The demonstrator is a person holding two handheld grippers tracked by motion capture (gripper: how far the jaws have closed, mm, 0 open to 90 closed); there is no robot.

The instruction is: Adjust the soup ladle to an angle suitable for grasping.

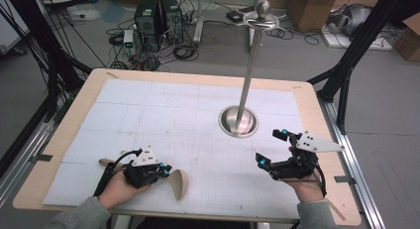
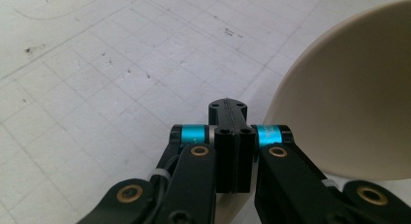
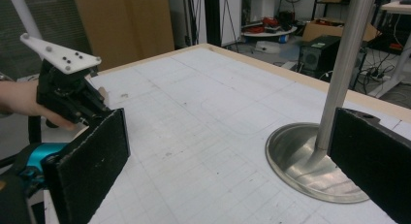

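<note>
My left gripper (image 1: pixel 166 172) is low over the white mat at the front left, its jaws pressed together on the thin edge of a beige curved piece (image 1: pixel 179 183) that stands tilted just right of the tips. In the left gripper view the shut pads (image 2: pixel 228 112) sit beside the piece's broad pale surface (image 2: pixel 354 103). A tan stub (image 1: pixel 105 162) pokes out left of that hand; I cannot tell whether it belongs to the piece. My right gripper (image 1: pixel 271 147) hovers at the front right, jaws wide apart and empty (image 3: pixel 232 161), facing a metal stand (image 1: pixel 238 121).
The stand's round steel base (image 3: pixel 300 161) carries a tall pole (image 3: pixel 344 64) with a knob on top (image 1: pixel 263 8). The gridded white mat (image 1: pixel 163 115) covers a wooden table (image 1: pixel 317 115). Computers, cables and boxes lie on the floor beyond.
</note>
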